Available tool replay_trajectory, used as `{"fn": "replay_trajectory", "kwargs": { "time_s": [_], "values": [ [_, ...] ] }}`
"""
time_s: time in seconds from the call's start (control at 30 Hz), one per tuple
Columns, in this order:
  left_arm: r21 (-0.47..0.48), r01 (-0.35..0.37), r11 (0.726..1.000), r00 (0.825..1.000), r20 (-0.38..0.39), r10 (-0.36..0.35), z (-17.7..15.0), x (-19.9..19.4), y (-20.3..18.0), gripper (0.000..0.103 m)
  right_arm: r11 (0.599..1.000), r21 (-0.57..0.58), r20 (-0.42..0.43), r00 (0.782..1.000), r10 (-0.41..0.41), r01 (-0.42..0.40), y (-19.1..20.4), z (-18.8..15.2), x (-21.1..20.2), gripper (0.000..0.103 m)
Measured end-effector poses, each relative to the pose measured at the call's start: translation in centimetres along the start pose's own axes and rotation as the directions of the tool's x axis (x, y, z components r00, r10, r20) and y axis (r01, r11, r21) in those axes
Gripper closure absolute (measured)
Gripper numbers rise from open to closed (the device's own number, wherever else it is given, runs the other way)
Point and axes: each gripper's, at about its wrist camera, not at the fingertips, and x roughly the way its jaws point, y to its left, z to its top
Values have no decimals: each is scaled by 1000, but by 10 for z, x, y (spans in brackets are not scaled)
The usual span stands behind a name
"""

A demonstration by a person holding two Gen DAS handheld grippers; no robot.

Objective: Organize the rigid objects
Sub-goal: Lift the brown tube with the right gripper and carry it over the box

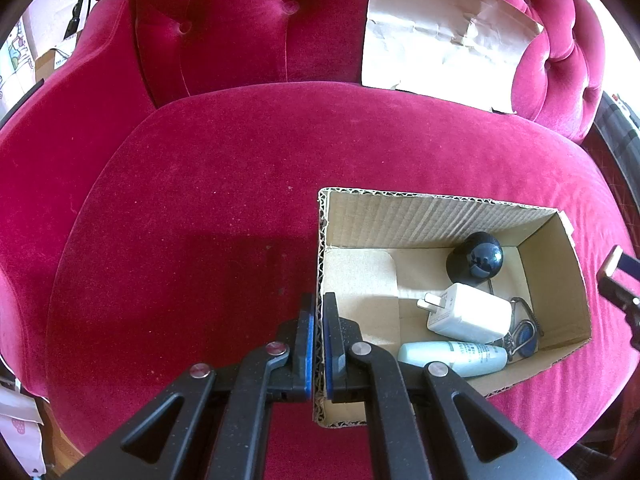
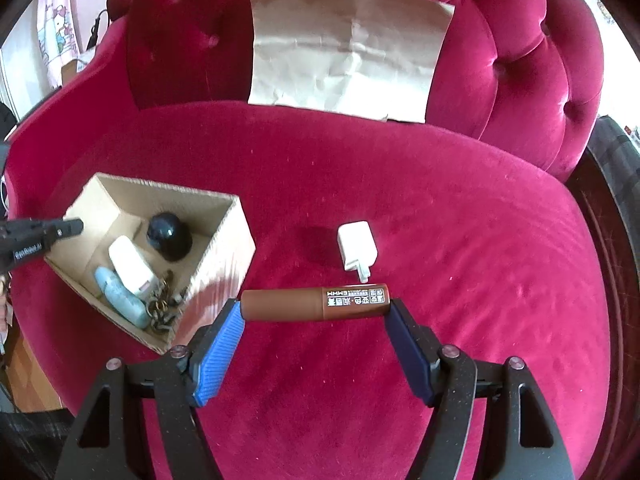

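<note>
A cardboard box (image 1: 440,210) (image 2: 224,240) sits on a red velvet seat cushion. Inside lie a dark round object (image 1: 476,258) (image 2: 168,236), a white charger (image 1: 468,314) (image 2: 128,266), a pale blue bottle (image 1: 452,358) (image 2: 120,296) and a bunch of keys (image 1: 522,338) (image 2: 160,308). My left gripper (image 1: 319,352) is shut on the box's left wall, one pad on each side. My right gripper (image 2: 315,310) is shut on a brown tube (image 2: 315,303), held lengthwise by its two ends above the cushion. A second white charger (image 2: 357,250) lies on the cushion just beyond the tube.
A crumpled brown paper sheet (image 1: 436,36) (image 2: 344,50) leans on the tufted backrest. The cushion (image 1: 200,220) (image 2: 460,240) spreads wide around the box. Part of the right gripper (image 1: 618,280) shows at the left wrist view's right edge; the left gripper's arm (image 2: 36,236) shows at the box.
</note>
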Motion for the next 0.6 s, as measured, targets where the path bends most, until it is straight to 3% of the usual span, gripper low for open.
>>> {"fn": "replay_trajectory", "kwargs": {
  "time_s": [0.6],
  "values": [
    [-4, 2, 1000, 1000, 0, -2, 1, 0, -2, 100, 998, -6, 118, 991, 59, -59, 39, 33, -24, 27]
  ]
}}
